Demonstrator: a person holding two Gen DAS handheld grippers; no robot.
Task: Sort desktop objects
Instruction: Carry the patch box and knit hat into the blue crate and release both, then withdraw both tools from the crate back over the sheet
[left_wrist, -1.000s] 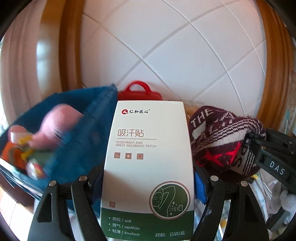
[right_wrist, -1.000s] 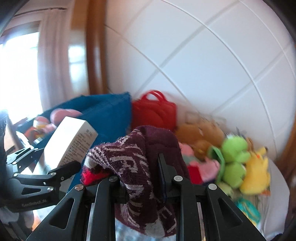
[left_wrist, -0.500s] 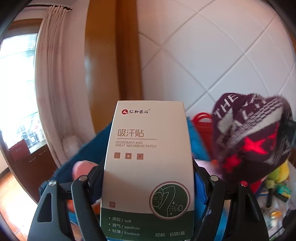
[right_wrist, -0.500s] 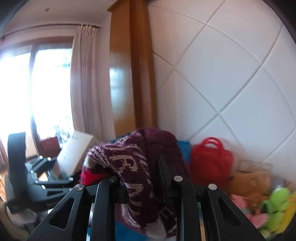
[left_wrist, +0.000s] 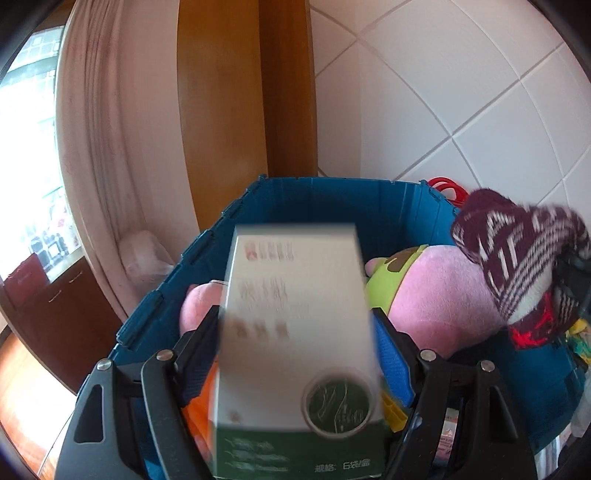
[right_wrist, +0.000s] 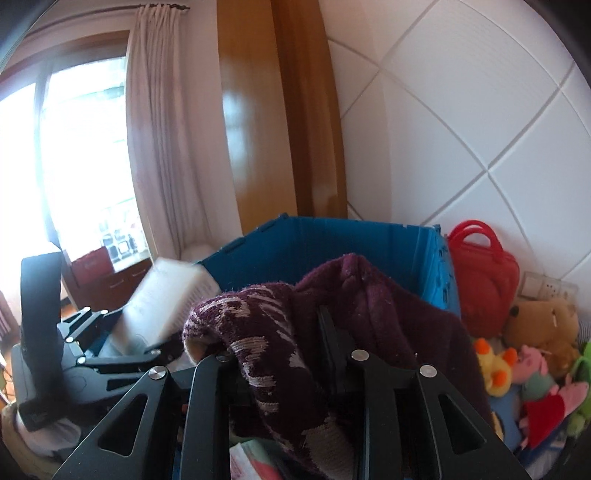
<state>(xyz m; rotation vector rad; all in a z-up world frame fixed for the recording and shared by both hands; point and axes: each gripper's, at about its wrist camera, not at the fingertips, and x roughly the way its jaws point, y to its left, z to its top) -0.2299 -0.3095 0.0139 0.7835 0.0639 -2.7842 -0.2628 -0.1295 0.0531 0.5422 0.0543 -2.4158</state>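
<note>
Right now, both tools are loaded and sit over the blue crate (left_wrist: 332, 206), which I take as the landmark.

Left gripper (left_wrist: 295, 354): its jaws stand on either side of the white and green box (left_wrist: 295, 314). The box is smeared with motion, and the fingers look slightly off its sides, so I cannot tell whether it is clamped or slipping free.

Box position: above the near half of the crate, tilted, green end toward the gripper.

Right gripper (right_wrist: 280, 354): clamped on the maroon knitted sock (right_wrist: 295, 332), which drapes over both fingers and hangs down between them.

Sock position: at the crate's right-hand rim in the left wrist view (left_wrist: 517, 266), above the pink plush toy (left_wrist: 436, 295).

Inside the crate: the pink plush fills the middle; something orange (left_wrist: 201, 406) and yellow (left_wrist: 393, 410) sit low on the near side.

Beyond the crate's right wall: a red handbag (right_wrist: 480, 273) against the tiled wall (right_wrist: 480, 110), with a brown plush (right_wrist: 543, 321) and smaller soft toys (right_wrist: 535, 376) in front of it.

Behind the crate: a wooden door frame (right_wrist: 280, 110) and a curtain (right_wrist: 159, 147).

Stage, as I judge it: both items look headed into the crate.

Risk, box: it could tip off the rounded plush and end up leaning or outside the near wall if it lands edge-on.

Risk, sock: the loose knit may snag on a finger when the jaws open and get dragged back out.

Risk, tools: they are close together, so one could knock the other's load.
</note>
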